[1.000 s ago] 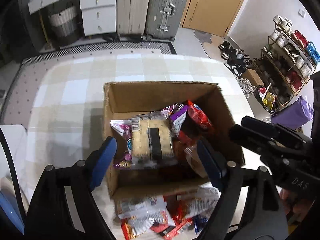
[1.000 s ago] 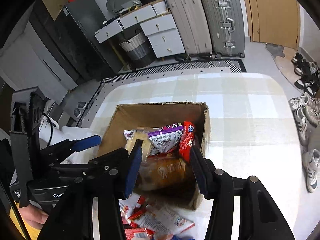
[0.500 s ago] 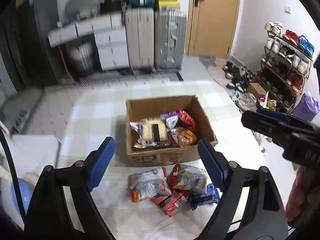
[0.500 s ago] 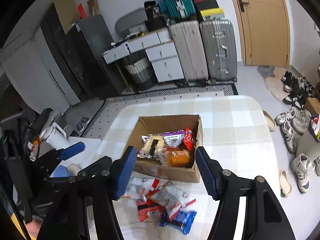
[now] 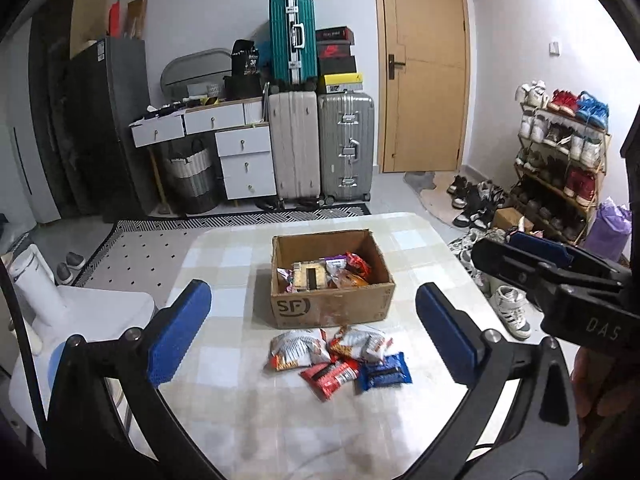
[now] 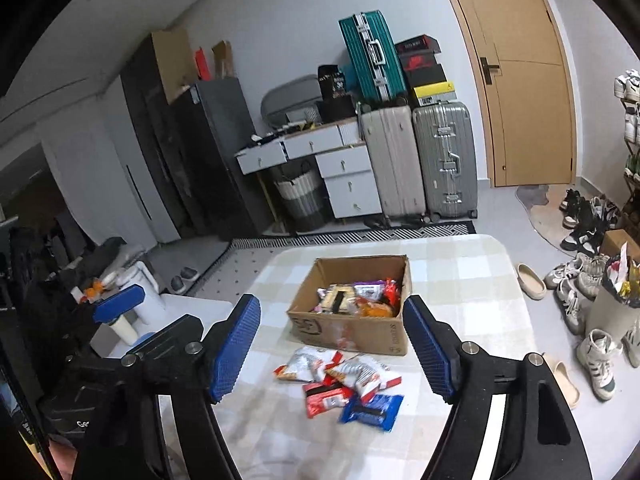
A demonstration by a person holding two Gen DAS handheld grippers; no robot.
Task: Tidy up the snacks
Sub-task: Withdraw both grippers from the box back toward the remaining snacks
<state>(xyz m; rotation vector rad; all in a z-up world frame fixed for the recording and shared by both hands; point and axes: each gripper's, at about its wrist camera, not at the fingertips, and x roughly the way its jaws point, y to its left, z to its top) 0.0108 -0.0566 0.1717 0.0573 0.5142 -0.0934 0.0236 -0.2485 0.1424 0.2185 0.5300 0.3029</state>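
Observation:
A brown cardboard box (image 5: 332,308) (image 6: 352,330) stands on the checked table, with several snack packets inside. In front of it lie loose packets: two white-and-red bags (image 5: 298,348) (image 6: 362,372), a red packet (image 5: 330,374) (image 6: 326,396) and a blue packet (image 5: 384,374) (image 6: 372,408). My left gripper (image 5: 314,336) is open and empty, held high and back from the table. My right gripper (image 6: 332,352) is open and empty too, also well above the packets. The right gripper shows at the right of the left wrist view (image 5: 560,284).
The checked table (image 5: 280,420) has rounded far corners. A white stool and bottle (image 5: 36,292) stand to its left. Suitcases (image 5: 320,148), drawers and a door stand at the back. A shoe rack (image 5: 560,168) and loose shoes are on the right.
Both grippers have pulled up and back from the box, where they hovered just over the snacks. The box and loose packets now look small and far. Both jaws stay open.

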